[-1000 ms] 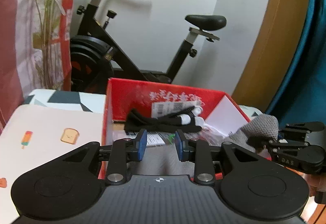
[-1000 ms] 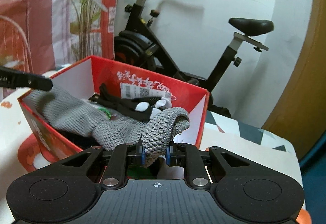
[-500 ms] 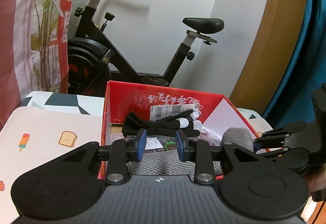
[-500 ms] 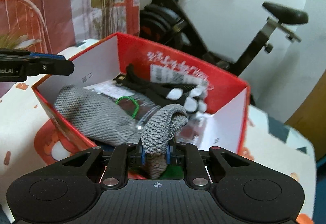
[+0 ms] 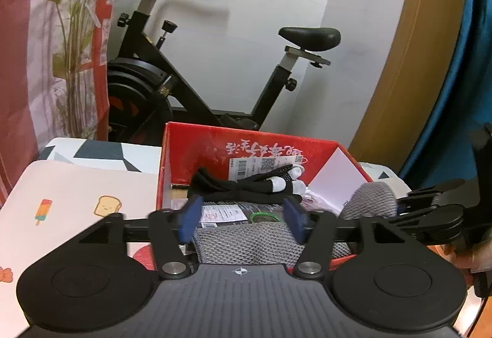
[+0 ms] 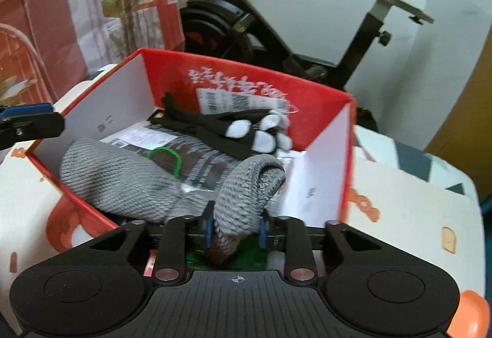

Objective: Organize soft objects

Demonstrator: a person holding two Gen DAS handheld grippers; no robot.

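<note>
A red box (image 6: 246,82) (image 5: 196,147) stands on the table. A grey knit piece (image 6: 123,181) (image 5: 243,242) lies inside it, draped over the near wall. My right gripper (image 6: 235,230) holds the grey knit's rolled end (image 6: 243,199) between its pads, just over the box's near edge. A pair of black gloves with white fingertips (image 6: 227,129) (image 5: 246,184) lies at the back of the box on a clear packet with a green loop (image 6: 166,158). My left gripper (image 5: 241,219) is open and empty above the box's near side, over the knit.
An exercise bike (image 5: 184,85) (image 6: 276,30) stands behind the table. A plant and a red-white curtain (image 5: 70,45) are at the left. The table has a printed cover (image 5: 61,199) (image 6: 415,215). A wooden frame and blue cloth (image 5: 446,61) are at the right.
My left gripper opened wider. The right gripper carried the knit's end down into the box and its jaws have spread slightly. More of the knit now rests inside the box.
</note>
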